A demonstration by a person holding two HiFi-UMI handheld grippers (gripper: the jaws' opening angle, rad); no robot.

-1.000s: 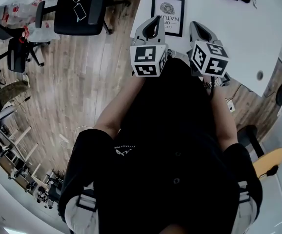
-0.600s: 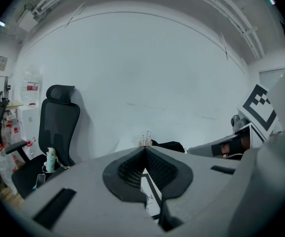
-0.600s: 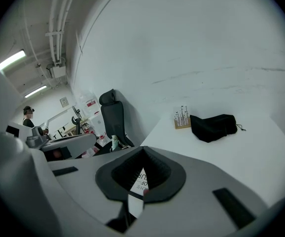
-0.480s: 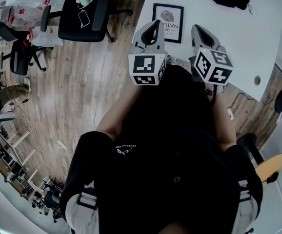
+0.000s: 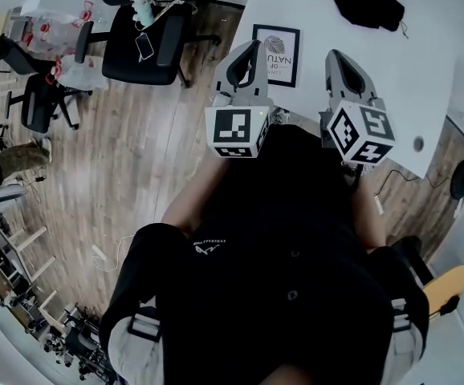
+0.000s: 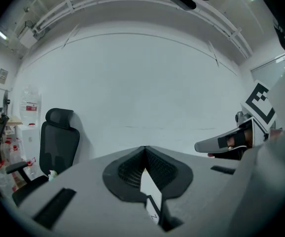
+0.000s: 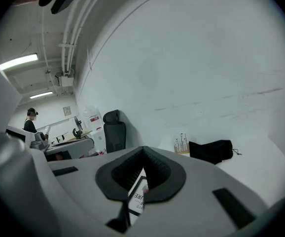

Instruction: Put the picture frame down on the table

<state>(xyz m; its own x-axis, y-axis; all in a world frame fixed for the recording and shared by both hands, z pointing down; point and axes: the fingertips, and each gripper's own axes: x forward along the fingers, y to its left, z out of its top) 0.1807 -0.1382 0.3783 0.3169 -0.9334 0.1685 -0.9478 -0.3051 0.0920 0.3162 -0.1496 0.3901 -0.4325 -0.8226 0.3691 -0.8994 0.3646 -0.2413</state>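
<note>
The picture frame [image 5: 276,54], black with a white print, lies flat on the white table [image 5: 400,70] near its left edge. Nothing holds it. Both grippers hang in the air in front of the person's chest, above the table's near edge. My left gripper [image 5: 254,45] is shut and empty, just left of the frame in the head view. My right gripper [image 5: 332,54] is shut and empty, to the frame's right. A strip of the frame [image 6: 153,212] shows below the closed left gripper [image 6: 145,147], and part of the frame [image 7: 136,197] below the closed right gripper [image 7: 143,147].
A black pouch [image 5: 368,2] lies at the table's far side, beside a small wooden rack [image 7: 182,144]. A black office chair [image 5: 148,34] stands on the wood floor left of the table. More chairs and desks sit further left.
Both grippers have risen, their marker cubes sitting larger and further apart in the head view. The frame has stayed flat on the table.
</note>
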